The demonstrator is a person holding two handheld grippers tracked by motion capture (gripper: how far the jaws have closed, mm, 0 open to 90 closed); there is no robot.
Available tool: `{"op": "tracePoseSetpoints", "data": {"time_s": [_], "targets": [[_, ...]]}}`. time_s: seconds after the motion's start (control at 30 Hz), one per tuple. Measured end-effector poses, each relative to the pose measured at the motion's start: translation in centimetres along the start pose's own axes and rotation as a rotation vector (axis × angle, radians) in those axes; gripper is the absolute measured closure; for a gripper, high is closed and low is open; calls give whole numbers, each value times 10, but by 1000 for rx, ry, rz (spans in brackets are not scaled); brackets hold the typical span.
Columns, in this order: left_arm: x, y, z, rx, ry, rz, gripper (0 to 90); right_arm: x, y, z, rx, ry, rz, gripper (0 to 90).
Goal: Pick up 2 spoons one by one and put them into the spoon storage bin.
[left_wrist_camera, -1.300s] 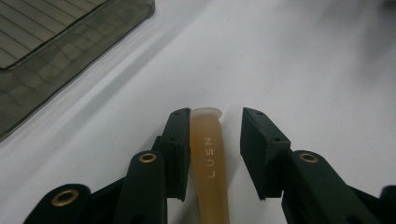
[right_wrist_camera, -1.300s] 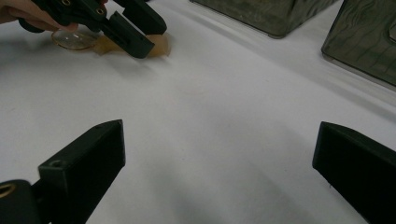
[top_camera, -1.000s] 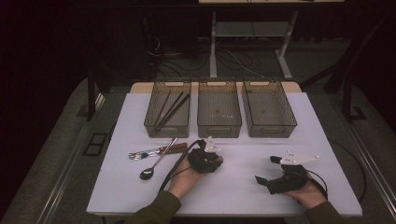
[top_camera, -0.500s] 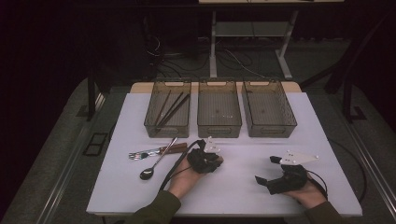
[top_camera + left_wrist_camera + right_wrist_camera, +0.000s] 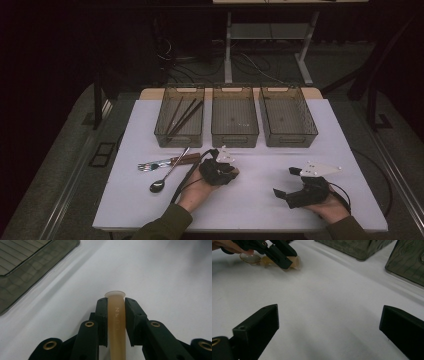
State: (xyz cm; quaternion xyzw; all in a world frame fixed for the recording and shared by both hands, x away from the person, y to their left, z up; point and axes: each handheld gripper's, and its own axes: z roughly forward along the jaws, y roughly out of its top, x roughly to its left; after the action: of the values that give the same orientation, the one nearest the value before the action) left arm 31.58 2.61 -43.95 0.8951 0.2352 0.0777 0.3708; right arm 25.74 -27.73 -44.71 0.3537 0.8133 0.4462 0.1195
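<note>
My left gripper is shut on the handle of a translucent amber plastic spoon, whose end pokes out past the pads just above the white table. From above, that gripper sits in the hand near the table's middle. In the right gripper view the same spoon lies low over the table with the left gripper clamped on it. My right gripper rests at the front right, jaws wide open with bare table between them.
Three grey see-through bins stand in a row at the back: the left bin holds dark chopsticks, then the middle bin and the right bin. A brown-handled fork and a metal spoon lie left of my left hand.
</note>
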Motion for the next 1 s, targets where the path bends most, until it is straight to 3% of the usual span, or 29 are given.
{"op": "tracePoseSetpoints", "data": {"time_s": [0.27, 1.0], "targets": [[0, 2, -7, -17, -20, 1, 738, 0, 0, 0, -2, 1, -1, 22], [6, 12, -42, -123, -40, -26, 741, 0, 0, 0, -1, 3, -1, 22]]}}
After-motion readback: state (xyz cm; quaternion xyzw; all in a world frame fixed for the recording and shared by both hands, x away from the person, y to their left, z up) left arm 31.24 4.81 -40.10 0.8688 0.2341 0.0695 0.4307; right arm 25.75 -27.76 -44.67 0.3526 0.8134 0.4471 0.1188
